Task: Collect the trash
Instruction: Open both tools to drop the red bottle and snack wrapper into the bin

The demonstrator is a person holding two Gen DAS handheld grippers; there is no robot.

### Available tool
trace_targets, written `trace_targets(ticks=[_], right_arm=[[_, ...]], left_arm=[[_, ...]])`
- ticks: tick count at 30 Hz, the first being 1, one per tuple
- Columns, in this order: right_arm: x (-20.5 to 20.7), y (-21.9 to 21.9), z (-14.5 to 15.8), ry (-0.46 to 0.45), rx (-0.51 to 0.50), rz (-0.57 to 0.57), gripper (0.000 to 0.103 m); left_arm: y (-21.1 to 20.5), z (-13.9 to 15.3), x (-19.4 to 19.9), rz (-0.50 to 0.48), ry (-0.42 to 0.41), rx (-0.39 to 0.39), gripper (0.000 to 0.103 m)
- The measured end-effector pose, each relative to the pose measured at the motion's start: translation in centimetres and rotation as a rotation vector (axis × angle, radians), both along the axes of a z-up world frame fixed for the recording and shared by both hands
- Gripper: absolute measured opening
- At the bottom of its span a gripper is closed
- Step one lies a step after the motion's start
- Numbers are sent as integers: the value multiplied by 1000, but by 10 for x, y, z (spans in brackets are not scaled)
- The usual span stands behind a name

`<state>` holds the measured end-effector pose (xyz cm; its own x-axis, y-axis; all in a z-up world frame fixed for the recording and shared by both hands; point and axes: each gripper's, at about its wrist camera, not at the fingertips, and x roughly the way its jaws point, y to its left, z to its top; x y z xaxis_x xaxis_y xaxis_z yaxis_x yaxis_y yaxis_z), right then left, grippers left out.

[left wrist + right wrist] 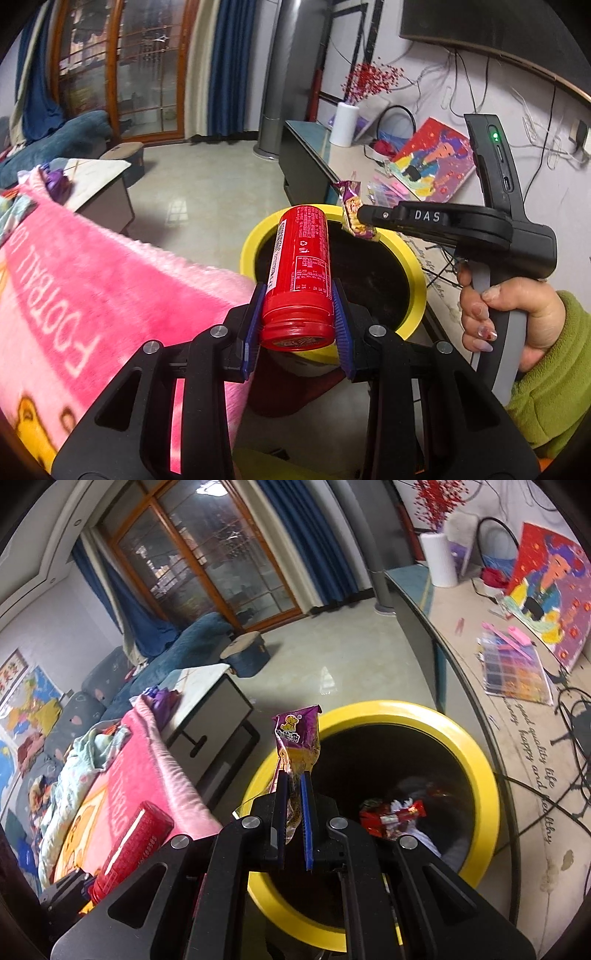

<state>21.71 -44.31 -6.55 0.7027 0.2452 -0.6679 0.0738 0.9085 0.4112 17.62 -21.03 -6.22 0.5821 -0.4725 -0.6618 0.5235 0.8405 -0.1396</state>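
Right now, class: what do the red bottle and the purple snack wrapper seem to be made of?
Red bottle: apparently glossy rigid plastic; smooth highlights, ridged cap.
Purple snack wrapper: thin printed plastic film, probably; it crinkles and turns see-through near the right gripper.

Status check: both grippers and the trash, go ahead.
Left gripper shut on red plastic bottle. Right gripper shut on purple snack wrapper. Both over yellow-rimmed black bin. Nothing blocking.
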Motion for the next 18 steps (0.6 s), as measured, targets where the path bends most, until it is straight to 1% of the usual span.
trace_targets(ticks=[11,15,16,17,18], right_arm=[[-7,-31,-27,56,29,-42,7],[-7,-39,-34,80,54,-39,10],[-8,-42,-35,81,54,-50,12],[-9,-44,-36,84,53,-61,17],[-10,-46,-37,86,56,-66,25]], left_arm=[[-34,-20,26,-44,44,54,27],[-43,-29,34,-54,65,75,27],[-45,-32,37,-56,70,81,27],[-48,-33,38,-56,69,86,29],[-48,-33,39,-53,65,90,38]])
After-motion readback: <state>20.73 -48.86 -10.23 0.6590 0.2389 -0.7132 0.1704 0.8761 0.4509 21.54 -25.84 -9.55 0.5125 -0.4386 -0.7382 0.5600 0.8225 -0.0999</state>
